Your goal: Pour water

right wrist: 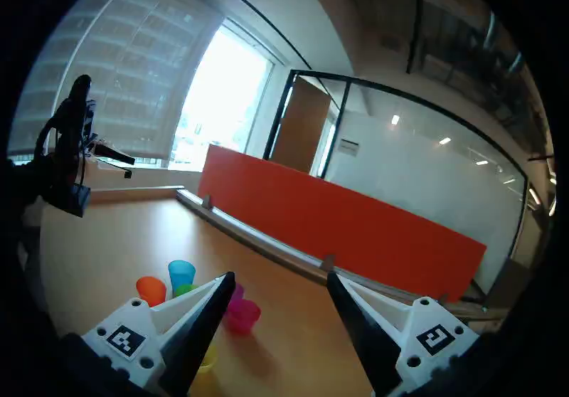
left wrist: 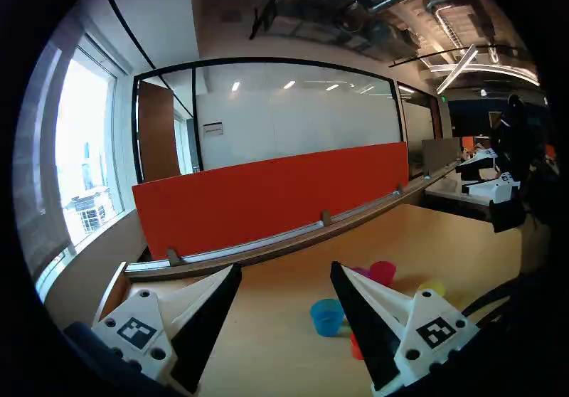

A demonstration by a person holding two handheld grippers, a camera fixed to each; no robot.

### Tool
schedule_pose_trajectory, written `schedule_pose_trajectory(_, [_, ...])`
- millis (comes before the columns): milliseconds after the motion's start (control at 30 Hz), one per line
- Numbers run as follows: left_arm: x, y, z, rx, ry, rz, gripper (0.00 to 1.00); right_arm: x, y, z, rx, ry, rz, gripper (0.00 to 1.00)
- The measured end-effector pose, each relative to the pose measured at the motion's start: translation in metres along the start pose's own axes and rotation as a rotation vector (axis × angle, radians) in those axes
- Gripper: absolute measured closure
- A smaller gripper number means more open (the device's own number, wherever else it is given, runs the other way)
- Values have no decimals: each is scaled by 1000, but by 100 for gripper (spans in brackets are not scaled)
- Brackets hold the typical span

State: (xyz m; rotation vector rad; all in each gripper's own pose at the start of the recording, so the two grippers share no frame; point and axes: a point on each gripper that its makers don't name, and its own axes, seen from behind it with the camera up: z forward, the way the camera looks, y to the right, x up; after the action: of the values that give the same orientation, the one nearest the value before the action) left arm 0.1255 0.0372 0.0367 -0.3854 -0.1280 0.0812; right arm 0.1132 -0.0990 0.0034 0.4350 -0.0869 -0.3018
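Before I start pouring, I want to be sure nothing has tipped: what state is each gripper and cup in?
Left gripper: open, holding nothing.
Right gripper: open, holding nothing.
Blue plastic cup: upright; fill level cannot be told.
Pink plastic cup: upright.
Orange plastic cup: upright.
Yellow plastic cup: upright.

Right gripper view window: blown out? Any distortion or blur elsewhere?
Right gripper view: yes, window clips to white, blue cup looks sharp. Left gripper view: orange divider bows from fisheye, glass wall carries ceiling-light reflections.
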Motion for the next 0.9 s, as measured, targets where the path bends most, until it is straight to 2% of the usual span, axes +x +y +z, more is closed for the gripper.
schedule_pose_trajectory(367, [-1,8,10,-55,-25,23,7,-2,-11,6,72,-47,-7,0])
schedule_pose_trajectory(667, [-6,21,22,-139,-73,54,8,-3,-27,14,160,-87,-9,0])
schedule_pose_trajectory(900, [-13,23,33,-170,-103,75,7,-2,-36,25,203,-103,-12,0])
